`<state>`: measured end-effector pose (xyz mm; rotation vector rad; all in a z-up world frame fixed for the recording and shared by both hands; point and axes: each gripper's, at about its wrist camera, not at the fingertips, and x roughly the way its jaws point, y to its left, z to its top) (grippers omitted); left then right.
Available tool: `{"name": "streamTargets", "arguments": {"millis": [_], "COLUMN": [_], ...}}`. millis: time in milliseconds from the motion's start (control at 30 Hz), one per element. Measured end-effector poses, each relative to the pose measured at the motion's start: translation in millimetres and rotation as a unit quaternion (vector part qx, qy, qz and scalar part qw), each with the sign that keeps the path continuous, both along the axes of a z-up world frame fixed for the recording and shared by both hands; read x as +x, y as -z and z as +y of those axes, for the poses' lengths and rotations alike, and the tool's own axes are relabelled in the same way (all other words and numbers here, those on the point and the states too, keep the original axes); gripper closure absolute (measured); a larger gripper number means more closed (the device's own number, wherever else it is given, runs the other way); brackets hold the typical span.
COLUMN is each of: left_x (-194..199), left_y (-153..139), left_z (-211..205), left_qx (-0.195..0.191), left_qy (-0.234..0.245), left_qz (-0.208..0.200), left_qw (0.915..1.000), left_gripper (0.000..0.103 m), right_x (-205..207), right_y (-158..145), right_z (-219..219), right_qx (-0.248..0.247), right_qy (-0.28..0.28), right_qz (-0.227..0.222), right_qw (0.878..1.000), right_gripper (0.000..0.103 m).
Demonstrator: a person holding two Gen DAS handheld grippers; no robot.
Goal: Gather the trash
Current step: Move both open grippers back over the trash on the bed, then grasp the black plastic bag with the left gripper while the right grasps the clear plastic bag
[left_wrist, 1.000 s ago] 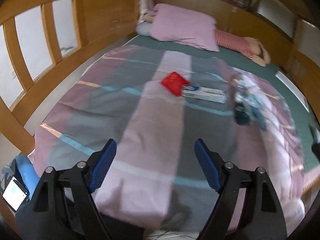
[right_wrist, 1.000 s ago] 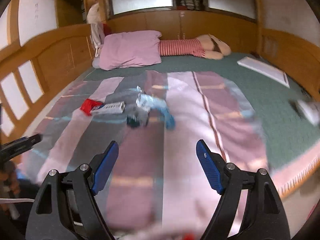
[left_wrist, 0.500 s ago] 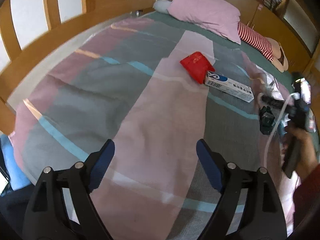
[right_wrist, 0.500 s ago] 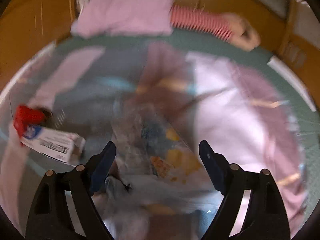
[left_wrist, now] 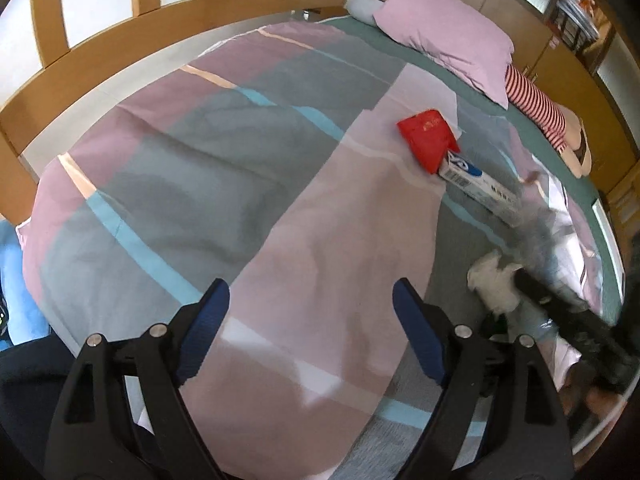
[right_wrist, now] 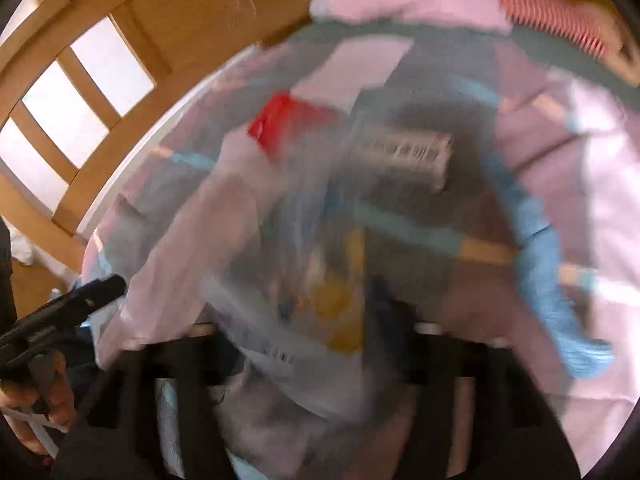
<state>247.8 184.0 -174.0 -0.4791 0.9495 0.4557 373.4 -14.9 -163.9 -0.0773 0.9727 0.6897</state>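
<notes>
1. Trash strewn over a striped pink, grey and teal bedspread point(left_wrist: 280, 208): red packet point(left_wrist: 428, 142), white-and-blue carton point(left_wrist: 476, 184) with a barcode, crumpled white wad point(left_wrist: 494, 280), and a clear printed plastic bag point(right_wrist: 320, 312).
2. Red packet lying flat near the bed's middle, one corner touching or overlapping the carton's near end; carton stretching away toward the right of the left wrist view.
3. White wad lying on the bedspread right of the left gripper's right finger, just beside a smeared dark bar crossing that edge of the picture.
4. Plastic bag seen heavily blurred in the right wrist view, filling the space between the two fingers of the right gripper point(right_wrist: 320, 344); yellow and blue print faintly visible on it.
5. Right gripper's jaws just been closing, with the bag between them; pads too blurred to tell whether pressing on it.
6. Left gripper point(left_wrist: 310, 312) hovering over bare bedspread, blue-padded fingers point(left_wrist: 206, 326) spread wide apart, nothing between them.
7. Further off: pink pillow point(left_wrist: 448, 44) at the head of the bed, striped red-and-white plush point(left_wrist: 536, 108) beside it, wooden bed rail point(left_wrist: 120, 52) along the left.
8. A hand point(right_wrist: 36, 400) gripping the left tool's handle at the lower left of the right wrist view.
</notes>
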Motion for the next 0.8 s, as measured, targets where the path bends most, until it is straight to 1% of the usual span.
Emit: {"name": "streamTargets", "arguments": {"millis": [67,133,200,267,300,333,400,433,467,500,533,567,600,667,700,733,767,800], "left_x": [3,5,7,7,6,6,11,16,25,33,41,47,55,64,67,69,69,69], "left_y": [2,4,4,4,4,4,4,4,5,5,7,9,14,22,25,25,25,25], "left_z": [-4,-9,-13,-14,-13,-12,-14,-18,-26,-37,-52,-62,-75,-93,-99,-106,-112,-116], "left_qx": [-0.002,-0.002,0.007,0.012,0.011,0.007,-0.016,-0.03,-0.049,-0.067,-0.083,-0.091,-0.103,-0.126,-0.137,-0.14,-0.132,-0.126], "left_qy": [0.014,0.028,0.036,0.035,0.033,0.033,0.041,0.051,0.076,0.11,0.149,0.172,0.203,0.235,0.249,0.265,0.277,0.286], "left_qz": [0.003,0.007,0.01,0.009,0.008,0.007,-0.001,-0.004,-0.009,-0.014,-0.015,-0.011,0.0,0.015,0.014,0.013,0.013,0.014], "left_qw": [0.9999,0.9996,0.9993,0.9993,0.9994,0.9994,0.999,0.9982,0.9959,0.9916,0.9853,0.9809,0.9737,0.9636,0.9586,0.954,0.9516,0.9498], "left_gripper": [0.018,0.018,0.018,0.017,0.017,0.017,0.016,0.016,0.016,0.016,0.016,0.015,0.015,0.015,0.015,0.016,0.022,0.025], "right_x": [-2,-3,1,1,-1,-4,-11,-17,-23,-29,-37,-45,-51,-66,-72,-77,-78,-79], "right_y": [-7,-5,2,8,8,7,8,7,5,1,-3,-7,-10,-16,-18,-19,-19,-19], "right_z": [-7,-16,-26,-36,-50,-60,-67,-69,-71,-78,-84,-93,-96,-109,-114,-118,-120,-122], "right_qx": [-0.033,-0.076,-0.129,-0.151,-0.147,-0.128,-0.095,-0.095,-0.094,-0.085,-0.072,-0.06,-0.057,-0.06,-0.069,-0.079,-0.083,-0.083], "right_qy": [0.018,0.045,0.076,0.099,0.111,0.111,0.098,0.097,0.098,0.1,0.102,0.107,0.111,0.119,0.124,0.129,0.131,0.131], "right_qz": [-0.019,-0.022,-0.024,-0.028,-0.027,-0.022,-0.013,-0.011,-0.01,-0.007,-0.001,0.003,0.002,-0.003,-0.008,-0.013,-0.015,-0.016], "right_qw": [0.999,0.996,0.988,0.983,0.982,0.985,0.991,0.991,0.991,0.991,0.992,0.992,0.992,0.991,0.99,0.988,0.988,0.988], "right_gripper": [0.034,0.034,0.034,0.034,0.034,0.034,0.034,0.034,0.034,0.034,0.034,0.034,0.034,0.034,0.034,0.034,0.034,0.034]}}
